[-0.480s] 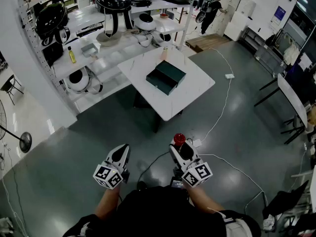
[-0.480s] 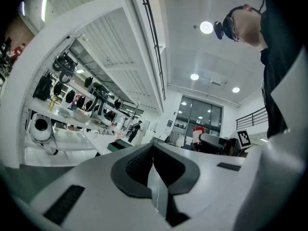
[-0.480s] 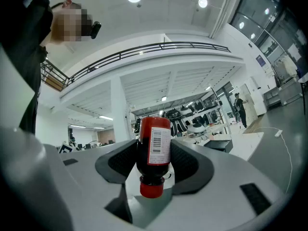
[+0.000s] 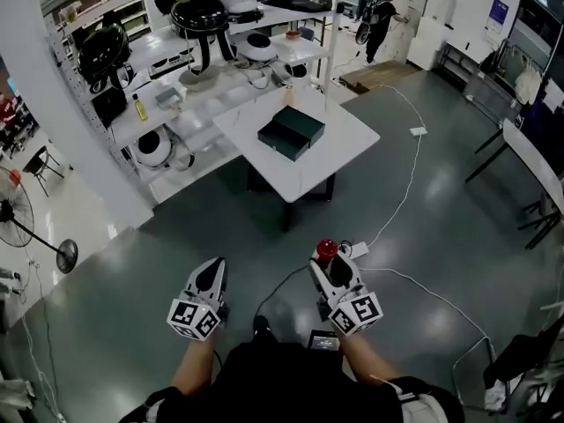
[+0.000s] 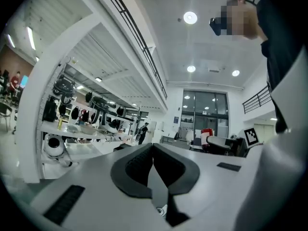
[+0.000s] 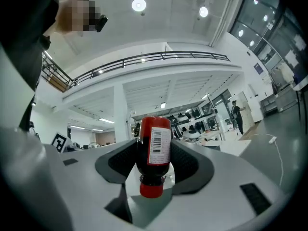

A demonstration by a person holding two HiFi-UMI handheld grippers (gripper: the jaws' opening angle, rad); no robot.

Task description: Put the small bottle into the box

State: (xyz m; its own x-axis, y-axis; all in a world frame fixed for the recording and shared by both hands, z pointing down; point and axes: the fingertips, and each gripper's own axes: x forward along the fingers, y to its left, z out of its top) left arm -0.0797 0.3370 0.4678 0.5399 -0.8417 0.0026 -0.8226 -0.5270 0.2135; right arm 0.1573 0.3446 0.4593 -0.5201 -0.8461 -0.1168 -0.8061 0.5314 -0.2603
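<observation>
Red-capped small dark bottle (image 6: pixel 154 150) with a red wrap and a white barcode label is pinched between the black pads of the right gripper (image 4: pixel 330 264), its cap pointing back toward the gripper's body and its far end poking out past the jaw tips. Both grippers are held low in front of the person, side by side over the grey polished floor (image 4: pixel 132 271). The left gripper (image 5: pixel 153 153) has its two jaws pressed together with nothing between them. Well ahead of the person stands a white square table (image 4: pixel 348 139), and on it lies the dark green open rectangular box (image 4: pixel 291 133), far from the bottle. Behind the table run white shelves (image 4: pixel 203 91) loaded with round black and white devices. A white cable (image 4: pixel 401 196) trails across the floor to the right of the table
</observation>
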